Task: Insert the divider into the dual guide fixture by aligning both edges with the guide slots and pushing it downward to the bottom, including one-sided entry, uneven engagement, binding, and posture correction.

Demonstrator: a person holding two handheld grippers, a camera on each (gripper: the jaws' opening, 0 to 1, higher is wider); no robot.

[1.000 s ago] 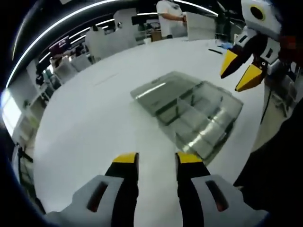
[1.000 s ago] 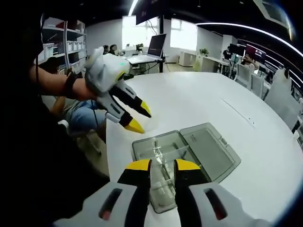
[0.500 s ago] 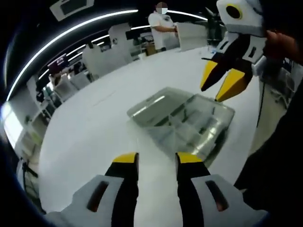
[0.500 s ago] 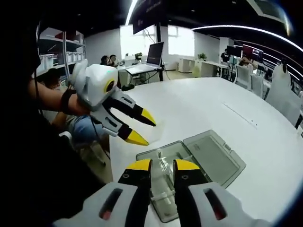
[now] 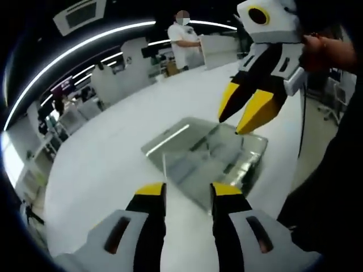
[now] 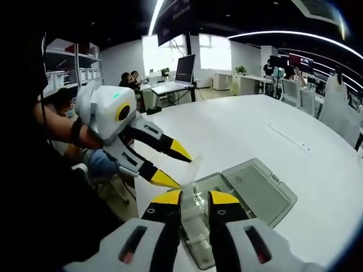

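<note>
Clear lidded fixture on white table, possibly divider upright, both jaws parted, empty.

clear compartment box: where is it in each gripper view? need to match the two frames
Left gripper view: the clear compartment box lies at centre, just beyond the left gripper, under the right gripper's tips.
Right gripper view: the box lies low and right of centre, its near end behind the right gripper, open lid flat on the far side.
Shared landmark: the white table under it.
</note>
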